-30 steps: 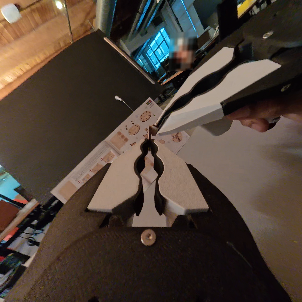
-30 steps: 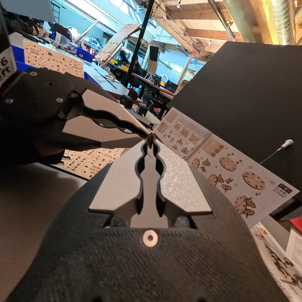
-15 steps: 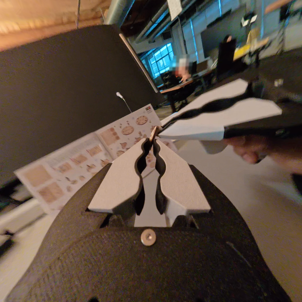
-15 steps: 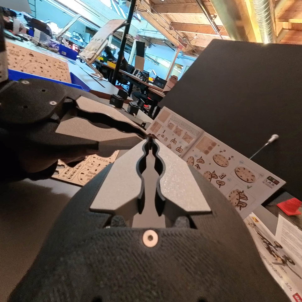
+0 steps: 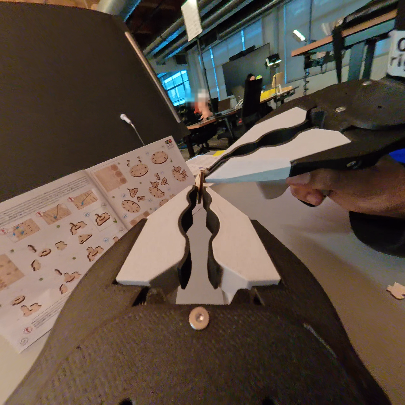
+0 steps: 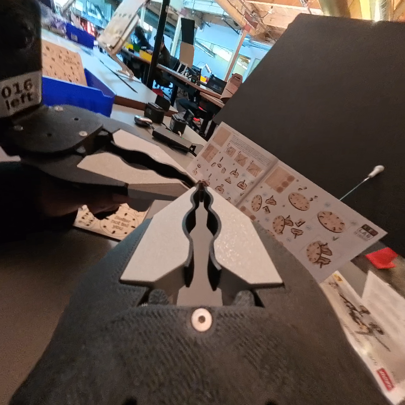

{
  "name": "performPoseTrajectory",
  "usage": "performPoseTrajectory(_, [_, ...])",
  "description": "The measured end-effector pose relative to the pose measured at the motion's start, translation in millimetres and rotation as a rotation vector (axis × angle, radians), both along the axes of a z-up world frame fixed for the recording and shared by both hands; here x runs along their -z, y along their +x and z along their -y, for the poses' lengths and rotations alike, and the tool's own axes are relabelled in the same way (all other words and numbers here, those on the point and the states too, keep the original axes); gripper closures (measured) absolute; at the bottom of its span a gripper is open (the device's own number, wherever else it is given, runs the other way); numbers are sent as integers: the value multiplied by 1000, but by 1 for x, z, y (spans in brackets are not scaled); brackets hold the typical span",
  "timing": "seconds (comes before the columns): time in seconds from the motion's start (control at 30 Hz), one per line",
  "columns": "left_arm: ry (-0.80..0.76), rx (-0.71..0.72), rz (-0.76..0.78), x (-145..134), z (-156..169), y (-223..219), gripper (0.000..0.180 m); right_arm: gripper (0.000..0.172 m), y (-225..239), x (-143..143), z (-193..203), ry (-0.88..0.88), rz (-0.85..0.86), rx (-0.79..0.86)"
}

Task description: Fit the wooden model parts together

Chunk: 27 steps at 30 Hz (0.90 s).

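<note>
Backdrop: workshop room with a black panel (image 5: pixel 65 87) behind my grey tabletop (image 5: pixel 306 252), and an open instruction booklet (image 5: pixel 92 208) propped against the panel at about 10 o'clock, tilted so I can read it while working.
Left gripper (image 5: pixel 199 192): tips pinching the lower edge of a small thin wooden piece (image 5: pixel 199 183), held on edge.
Right gripper (image 5: pixel 207 174): comes in from 2 o'clock, tips pressed together on what looks like a second bit, touching that piece up top. My guess is I'm bracing one while seating the other.
Stray bits: wood scrap (image 5: pixel 396 290) at 4 o'clock, cut plywood sheet (image 6: pixel 114 221) at 9 o'clock in the right view.
</note>
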<state>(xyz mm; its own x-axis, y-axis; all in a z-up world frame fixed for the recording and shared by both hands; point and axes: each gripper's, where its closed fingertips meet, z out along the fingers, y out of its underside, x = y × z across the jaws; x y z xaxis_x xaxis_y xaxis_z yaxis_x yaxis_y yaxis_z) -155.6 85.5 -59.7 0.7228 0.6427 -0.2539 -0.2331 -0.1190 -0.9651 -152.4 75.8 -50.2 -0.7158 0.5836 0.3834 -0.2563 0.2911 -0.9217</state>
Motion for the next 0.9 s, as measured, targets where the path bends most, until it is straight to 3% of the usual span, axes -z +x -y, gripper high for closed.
performPoseTrajectory(0.17, [48, 131, -4, -9, -2, 13, 179, 172, -2, 2, -7, 60, -24, 10])
performPoseTrajectory(0.4, [37, 155, 40, -5, -7, 13, 180, 172, 6, 2, -9, 103, -68, -39])
performPoseTrajectory(0.9, [81, 387, 289, 12, -15, 23, 172, 172, 14, 17, -15, 246, -152, -108])
